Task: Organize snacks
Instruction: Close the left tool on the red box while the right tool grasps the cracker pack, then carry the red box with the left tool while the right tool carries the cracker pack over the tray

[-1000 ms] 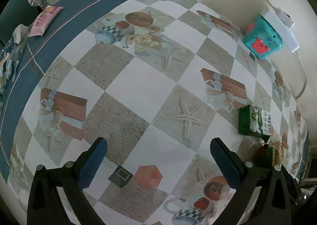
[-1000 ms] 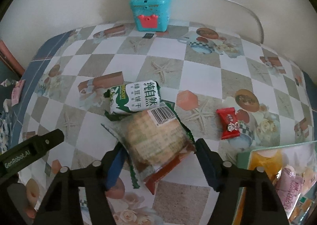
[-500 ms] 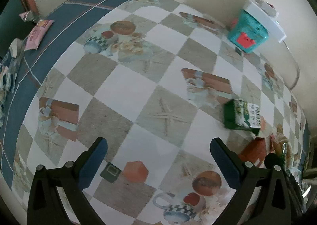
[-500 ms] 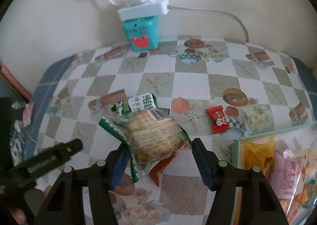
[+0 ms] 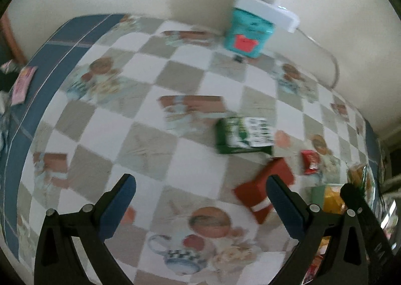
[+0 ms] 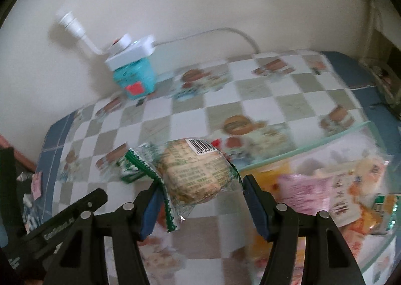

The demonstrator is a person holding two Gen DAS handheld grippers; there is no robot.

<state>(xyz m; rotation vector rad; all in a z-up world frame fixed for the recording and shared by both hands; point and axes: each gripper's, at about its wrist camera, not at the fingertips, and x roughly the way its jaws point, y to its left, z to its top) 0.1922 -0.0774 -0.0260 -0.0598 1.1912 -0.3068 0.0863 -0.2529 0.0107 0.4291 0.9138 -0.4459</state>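
My right gripper is shut on a round biscuit packet in a clear wrapper with green crimped ends. It holds the packet in the air, just left of the clear snack bin. My left gripper stands open above the checked tablecloth with nothing between its fingers. A green milk carton, a red-orange packet and a small red candy lie on the cloth ahead of it. The red-orange packet lies just past its right finger. In the right wrist view the carton is mostly hidden behind the held packet.
A teal box with a white power strip on top stands against the back wall, its cable running right. A pink packet lies on the blue border at the far left. The bin holds several pink, yellow and orange snack packs.
Both grippers have risen and swung right while rolling. The right one lifted the biscuit packet off the carton and red-orange packet and carried it up to the bin. The left stays open.
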